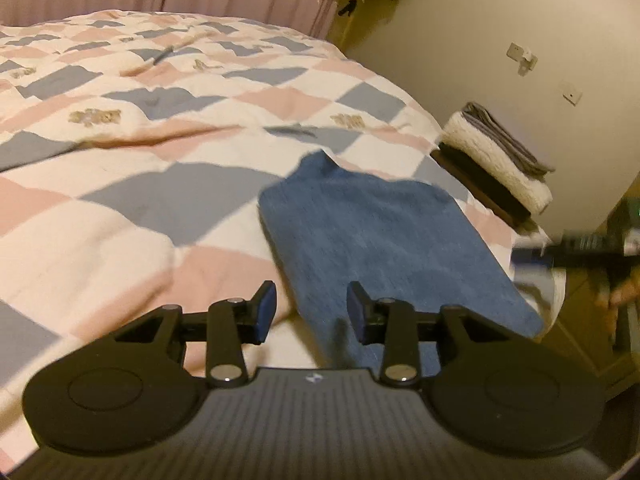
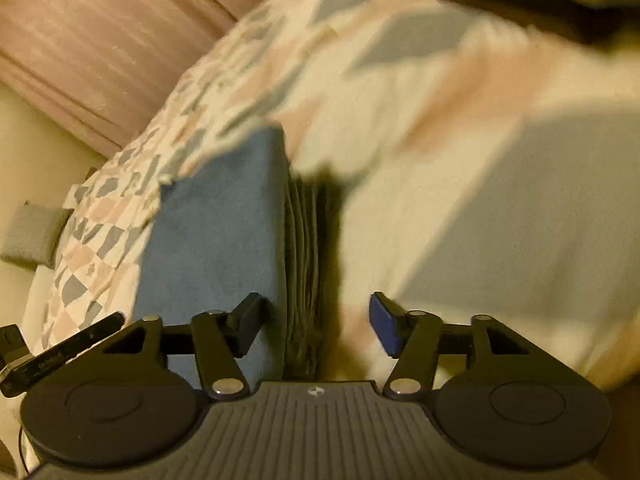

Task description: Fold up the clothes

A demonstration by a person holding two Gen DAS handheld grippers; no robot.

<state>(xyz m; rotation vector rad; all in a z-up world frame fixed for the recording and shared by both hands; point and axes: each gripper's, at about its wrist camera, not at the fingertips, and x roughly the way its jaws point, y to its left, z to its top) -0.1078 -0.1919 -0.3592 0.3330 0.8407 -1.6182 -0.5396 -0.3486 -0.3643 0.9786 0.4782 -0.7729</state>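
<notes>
In the left wrist view the folded garment lies on the quilt of the bed, just ahead of the left gripper and reaching right of its jaws, with nothing between them. Farther ahead and to the right, a stack of folded cloths sits on a stand beside the bed, against the wall. In the right wrist view the garment's layered edge runs straight ahead between the jaws of the right gripper, its flat face to their left, the quilt to their right.
</notes>
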